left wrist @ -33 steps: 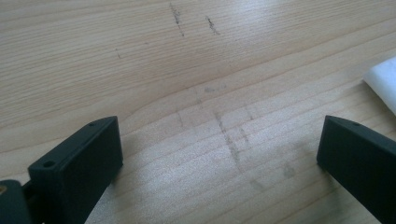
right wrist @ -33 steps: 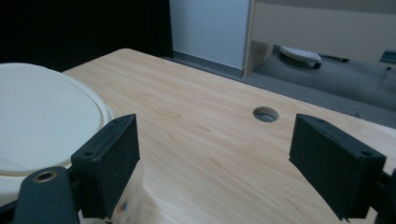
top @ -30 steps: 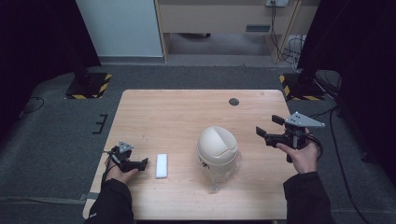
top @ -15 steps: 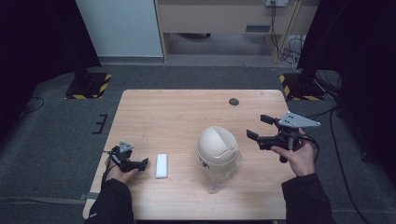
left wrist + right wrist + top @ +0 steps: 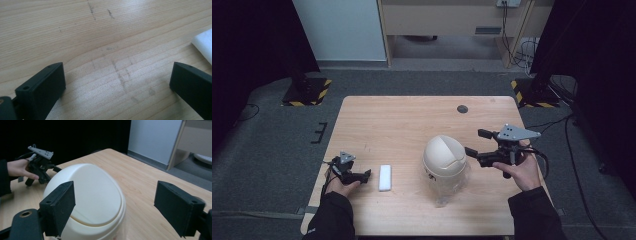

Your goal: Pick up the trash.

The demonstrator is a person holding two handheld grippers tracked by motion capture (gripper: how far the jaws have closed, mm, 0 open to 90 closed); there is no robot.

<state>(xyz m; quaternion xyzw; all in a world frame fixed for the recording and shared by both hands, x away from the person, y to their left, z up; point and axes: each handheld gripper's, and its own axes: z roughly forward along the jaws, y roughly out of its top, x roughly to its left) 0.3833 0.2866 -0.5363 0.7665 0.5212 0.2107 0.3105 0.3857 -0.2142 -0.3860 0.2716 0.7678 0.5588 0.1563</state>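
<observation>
From the high view, a cream-white helmet point(image 5: 444, 156) with a clear visor sits right of centre on the wooden worktop point(image 5: 402, 125), toward the person's side. The right tool point(image 5: 472, 142) hovers just beside the helmet's right flank, jaws spread wide and pointing at the shell, not touching it — a grey three-cornered plate rides on top of the tool. The left tool point(image 5: 365, 174) rests low at the worktop's near left corner, held in the left hand point(image 5: 341, 186), well apart from the helmet. A small white block point(image 5: 385, 177) lies just beside the left tool's tips, between it and the helmet. A dark round spot point(image 5: 462, 108) marks the far part of the worktop.

In the left gripper view, the left tool point(image 5: 117, 82) stands wide open over bare wood grain; a corner of the white block point(image 5: 203, 43) shows at the right edge, near the right-hand jaw.

In the right gripper view, the right tool point(image 5: 113, 206) gapes wide — the helmet point(image 5: 87, 195) lies close ahead, its dome partly behind the left-hand jaw. Farther off, the left hand point(image 5: 18, 168) holds the left tool.
</observation>
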